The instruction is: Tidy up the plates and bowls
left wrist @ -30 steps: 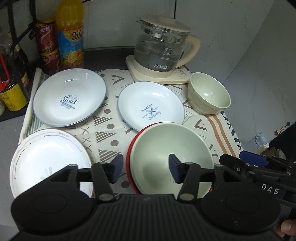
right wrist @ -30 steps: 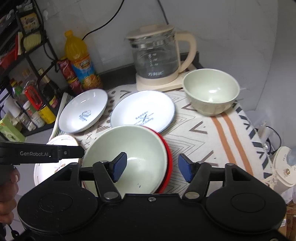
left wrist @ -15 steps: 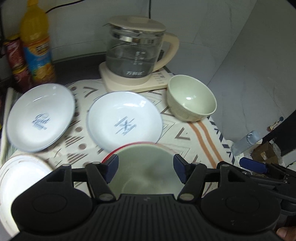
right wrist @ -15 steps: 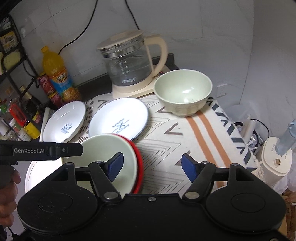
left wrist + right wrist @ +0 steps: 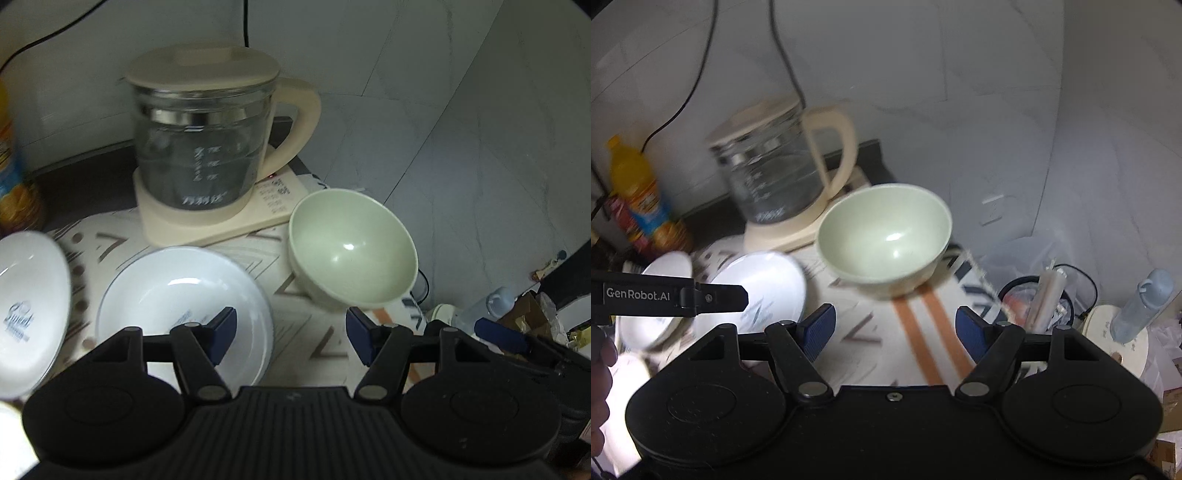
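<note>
Both grippers hover over a patterned cloth on the tabletop (image 5: pixel 325 343). The left gripper (image 5: pixel 291 334) and right gripper (image 5: pixel 894 328) have jaws apart, empty, recently widened. A pale green bowl (image 5: pixel 884 242) sits centre frame beside a glass kettle (image 5: pixel 199 147). White plates (image 5: pixel 184 306), somewhat blurred, lie lower left.

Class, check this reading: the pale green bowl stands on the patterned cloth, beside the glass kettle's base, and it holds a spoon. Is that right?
Not quite. The pale green bowl holds no spoon; it is empty, as the left wrist view shows, with only a glint of light inside. The rest stands: it is on the patterned cloth, beside the glass kettle and its base.
</note>
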Demonstrator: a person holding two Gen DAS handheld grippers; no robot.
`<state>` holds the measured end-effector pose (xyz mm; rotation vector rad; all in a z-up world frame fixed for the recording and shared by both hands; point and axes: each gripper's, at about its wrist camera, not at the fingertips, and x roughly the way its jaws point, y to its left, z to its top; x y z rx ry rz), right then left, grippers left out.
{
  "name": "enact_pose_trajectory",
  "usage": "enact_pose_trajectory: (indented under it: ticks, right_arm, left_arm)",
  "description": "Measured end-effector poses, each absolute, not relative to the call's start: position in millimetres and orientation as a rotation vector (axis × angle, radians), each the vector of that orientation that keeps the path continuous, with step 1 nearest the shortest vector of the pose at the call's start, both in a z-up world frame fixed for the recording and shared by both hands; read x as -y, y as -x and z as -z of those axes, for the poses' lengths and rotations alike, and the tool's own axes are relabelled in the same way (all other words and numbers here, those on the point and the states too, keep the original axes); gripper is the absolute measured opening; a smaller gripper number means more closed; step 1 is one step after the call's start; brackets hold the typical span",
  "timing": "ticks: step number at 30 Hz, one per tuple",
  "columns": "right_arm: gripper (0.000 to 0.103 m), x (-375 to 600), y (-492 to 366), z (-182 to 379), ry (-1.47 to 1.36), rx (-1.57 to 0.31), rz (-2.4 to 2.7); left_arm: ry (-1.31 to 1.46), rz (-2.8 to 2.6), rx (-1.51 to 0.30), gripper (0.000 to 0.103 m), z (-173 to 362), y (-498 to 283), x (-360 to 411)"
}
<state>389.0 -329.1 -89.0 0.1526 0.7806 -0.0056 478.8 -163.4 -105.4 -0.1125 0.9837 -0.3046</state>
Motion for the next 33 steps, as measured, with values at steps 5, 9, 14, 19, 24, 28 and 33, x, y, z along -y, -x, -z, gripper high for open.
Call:
enact_pose_trajectory:
  ticks: [5,9,14,19,24,28,33]
  right_arm:
    - [0.071,343.1,-413.2,99.6,-0.223,-0.772,0.055]
    - [0.071,350.7,-430.5,109.1,-0.252,-0.776,0.092]
    - [0.071,359.2,-449.3,120.2,-0.279,-0.789,0.133]
    - [0.071,364.8,-461.1,132.3,-0.312,-0.813,0.168]
    - [0.066,365.8,-471.1,145.1,-0.343,-0.851,0.174]
    - [0.032,361.1,-483.9,165.3,-0.362,-0.921,0.125]
    - [0.021,345.9,-481.7,154.4,-0.281,-0.929,0.135]
  left_arm:
    - [0.118,0.291,-0.995,0.063,118.6,-508.4,176.6]
    - [0.108,0.276,-0.995,0.063,128.2,-525.0,184.9]
    - [0.100,0.269,-1.017,0.063,142.6,-541.6,191.3]
    - [0.110,0.278,-1.050,0.063,157.7,-552.6,199.3]
    - [0.138,0.279,-1.123,0.026,175.9,-562.9,202.9]
    - [0.178,0.260,-1.192,0.013,185.0,-567.9,201.9]
    - [0.204,0.279,-1.190,0.012,174.9,-560.6,197.0]
